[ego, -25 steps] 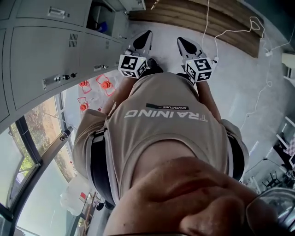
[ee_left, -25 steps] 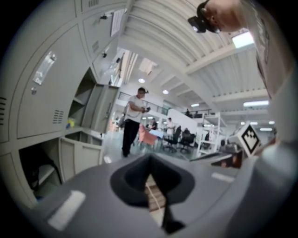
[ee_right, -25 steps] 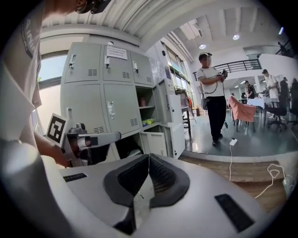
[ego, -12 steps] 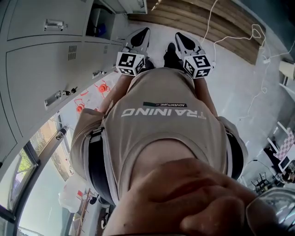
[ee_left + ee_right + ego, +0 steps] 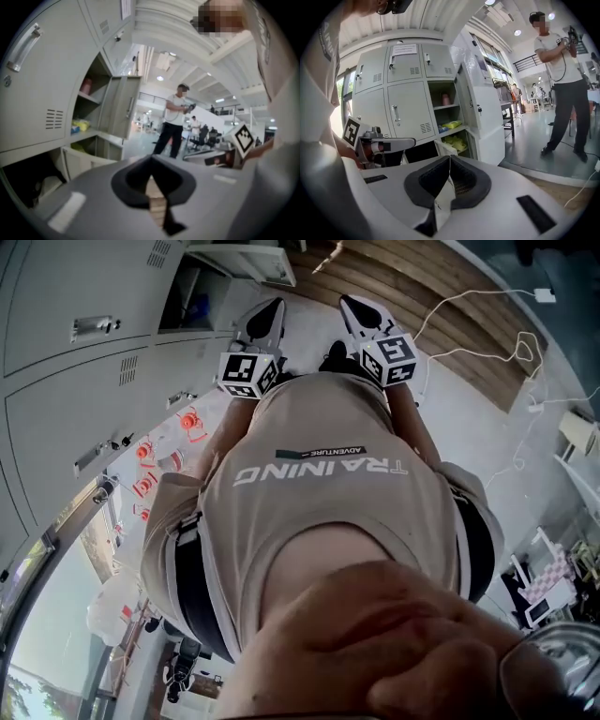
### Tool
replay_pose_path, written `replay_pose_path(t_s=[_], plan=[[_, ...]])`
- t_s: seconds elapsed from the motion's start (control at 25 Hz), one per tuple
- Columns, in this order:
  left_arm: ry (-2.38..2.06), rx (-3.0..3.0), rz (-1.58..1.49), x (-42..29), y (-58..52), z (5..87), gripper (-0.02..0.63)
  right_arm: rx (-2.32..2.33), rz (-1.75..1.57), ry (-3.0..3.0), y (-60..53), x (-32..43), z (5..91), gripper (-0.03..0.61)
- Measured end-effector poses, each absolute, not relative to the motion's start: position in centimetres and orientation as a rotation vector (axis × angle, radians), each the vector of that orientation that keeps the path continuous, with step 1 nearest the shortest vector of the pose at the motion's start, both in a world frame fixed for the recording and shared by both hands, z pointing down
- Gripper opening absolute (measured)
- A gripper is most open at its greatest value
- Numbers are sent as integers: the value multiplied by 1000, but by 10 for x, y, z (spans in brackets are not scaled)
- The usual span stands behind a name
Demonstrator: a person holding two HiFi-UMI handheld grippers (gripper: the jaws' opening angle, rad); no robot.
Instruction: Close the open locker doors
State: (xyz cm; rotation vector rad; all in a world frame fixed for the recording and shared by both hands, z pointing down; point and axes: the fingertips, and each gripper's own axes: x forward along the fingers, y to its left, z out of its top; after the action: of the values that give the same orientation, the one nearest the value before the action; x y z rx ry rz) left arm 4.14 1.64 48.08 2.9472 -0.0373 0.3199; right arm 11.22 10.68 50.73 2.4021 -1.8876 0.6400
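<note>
The grey locker bank (image 5: 408, 93) stands ahead of me and to the left. One tall door (image 5: 485, 108) hangs open, baring shelves with yellow packets (image 5: 452, 125); a lower small door (image 5: 449, 149) is open too. In the left gripper view the same open door (image 5: 124, 105) and lower door (image 5: 86, 161) show. From the head view the open compartment (image 5: 192, 301) lies top left. My left gripper (image 5: 267, 313) (image 5: 151, 161) and right gripper (image 5: 356, 310) (image 5: 449, 159) are held out before my chest, both shut on nothing, apart from the lockers.
A person (image 5: 562, 79) (image 5: 174, 122) stands on the floor beyond the lockers, holding grippers. White cables (image 5: 469, 306) trail over a wooden strip (image 5: 422, 287). Red items (image 5: 187, 420) show behind glass below the lockers. Desks and chairs (image 5: 206, 138) stand further back.
The head view has swung, so the lockers and both grippers sit slightly higher and more to the left. Both grippers stay shut and level with each other.
</note>
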Motion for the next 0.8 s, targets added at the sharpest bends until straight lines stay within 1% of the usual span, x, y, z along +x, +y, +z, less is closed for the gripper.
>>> replay_pose_path(t_s=[0.24,0.56,0.8], plan=[[-258,2888,296,53,1,483,-2,2223,695,-1992,86,141,529,15],[-356,2875,304,38,-47,494,-2,2090,656,-2034,21,148,526,15],[-368,2840,302,36,-78,510,-2,1969,667,-2018,-11,150,546,15]])
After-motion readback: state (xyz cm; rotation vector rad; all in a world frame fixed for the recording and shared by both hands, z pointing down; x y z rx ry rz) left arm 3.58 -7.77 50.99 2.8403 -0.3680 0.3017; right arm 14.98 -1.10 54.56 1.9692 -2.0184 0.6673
